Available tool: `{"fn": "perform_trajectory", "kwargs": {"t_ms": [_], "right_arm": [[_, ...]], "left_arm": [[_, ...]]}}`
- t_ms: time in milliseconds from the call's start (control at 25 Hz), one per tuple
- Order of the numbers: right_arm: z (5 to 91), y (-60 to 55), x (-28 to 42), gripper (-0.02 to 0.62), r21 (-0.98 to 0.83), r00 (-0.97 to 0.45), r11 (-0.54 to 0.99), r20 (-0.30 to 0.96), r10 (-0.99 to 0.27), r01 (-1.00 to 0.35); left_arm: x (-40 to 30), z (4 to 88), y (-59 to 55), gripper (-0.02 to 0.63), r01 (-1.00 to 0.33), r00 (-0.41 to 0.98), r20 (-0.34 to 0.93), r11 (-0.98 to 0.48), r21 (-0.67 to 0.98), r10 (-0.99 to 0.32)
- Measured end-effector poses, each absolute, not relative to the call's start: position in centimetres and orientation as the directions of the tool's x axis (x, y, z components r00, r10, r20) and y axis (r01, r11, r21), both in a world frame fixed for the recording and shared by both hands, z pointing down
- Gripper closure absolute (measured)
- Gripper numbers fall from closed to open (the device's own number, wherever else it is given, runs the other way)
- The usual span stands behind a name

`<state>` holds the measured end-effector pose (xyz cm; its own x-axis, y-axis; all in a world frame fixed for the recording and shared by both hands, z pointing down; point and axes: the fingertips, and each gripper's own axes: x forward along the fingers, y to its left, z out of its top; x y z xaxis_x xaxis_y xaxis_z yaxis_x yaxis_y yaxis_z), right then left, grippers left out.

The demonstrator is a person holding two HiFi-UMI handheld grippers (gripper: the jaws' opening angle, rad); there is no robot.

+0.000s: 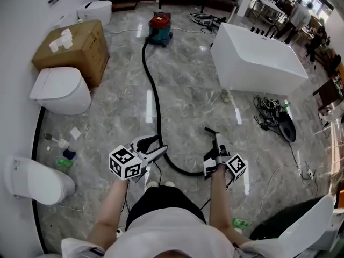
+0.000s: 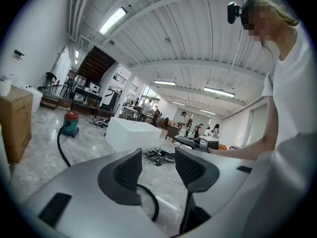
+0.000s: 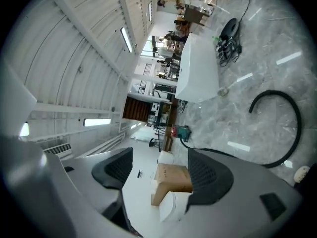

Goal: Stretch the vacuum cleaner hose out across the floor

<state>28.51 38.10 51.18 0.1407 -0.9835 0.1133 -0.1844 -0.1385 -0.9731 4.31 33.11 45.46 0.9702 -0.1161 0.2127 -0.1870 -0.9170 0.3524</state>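
Note:
The red and teal vacuum cleaner stands far across the marble floor. Its black hose runs toward me, bends round in a loop near my feet and ends at a free tip. My left gripper hovers right at the hose where the loop begins; its jaws are apart, and in the left gripper view only floor and the hose beyond show between the pads. My right gripper is open beside the hose tip, holding nothing. The hose loop lies loose on the floor.
A white bathtub stands to the right and a cardboard box to the left. Two toilets line the left wall. A cable tangle lies right of the hose, small items at left. People stand far back.

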Motion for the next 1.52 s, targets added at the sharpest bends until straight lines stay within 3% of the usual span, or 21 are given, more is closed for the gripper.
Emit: {"fn": "perform_trajectory", "kwargs": {"t_ms": [80,160,280,360,600,720,800,1120,1520], "right_arm": [[50.2,37.3,27.4,0.268,-0.966,0.1,-0.121,0.1,-0.99,-0.228],[49.4,36.6,26.7,0.396,-0.953,0.079,-0.119,0.101,-0.992,-0.278],[48.2,35.7,25.2,0.517,-0.926,0.043,-0.115,0.106,-0.993,-0.36],[47.1,35.2,24.0,0.546,-0.877,0.011,-0.11,0.119,-0.993,-0.468],[43.2,33.8,19.9,0.578,-0.463,-0.04,-0.045,0.172,-0.984,-0.885],[40.9,33.1,17.5,0.578,-0.139,-0.024,-0.002,0.184,-0.983,-0.99],[39.9,32.6,15.7,0.578,-0.028,-0.039,0.035,0.176,-0.984,-0.999],[40.5,32.2,9.8,0.577,0.015,-0.161,0.167,0.203,-0.966,-0.986],[43.7,34.3,8.5,0.578,-0.118,-0.105,0.077,0.248,-0.963,-0.99]], "left_arm": [[4.3,45.4,33.1,0.418,-0.203,0.967,0.214,-0.919,0.339,-0.135],[4.2,45.2,32.8,0.482,-0.227,0.965,0.205,-0.913,0.34,-0.164],[4.1,44.7,32.4,0.572,-0.242,0.966,0.176,-0.896,0.371,-0.188],[4.1,44.4,32.0,0.591,-0.255,0.965,0.164,-0.889,0.381,-0.207],[4.6,43.4,31.3,0.597,-0.326,0.944,0.161,-0.888,0.325,-0.288],[4.8,42.6,30.6,0.597,-0.395,0.918,0.167,-0.877,0.274,-0.361],[4.9,42.2,30.1,0.597,-0.436,0.899,0.17,-0.864,0.251,-0.404],[4.4,41.5,30.4,0.597,-0.507,0.859,0.171,-0.845,0.169,-0.482],[3.6,42.7,31.6,0.597,-0.558,0.829,0.162,-0.813,0.165,-0.536]]}}
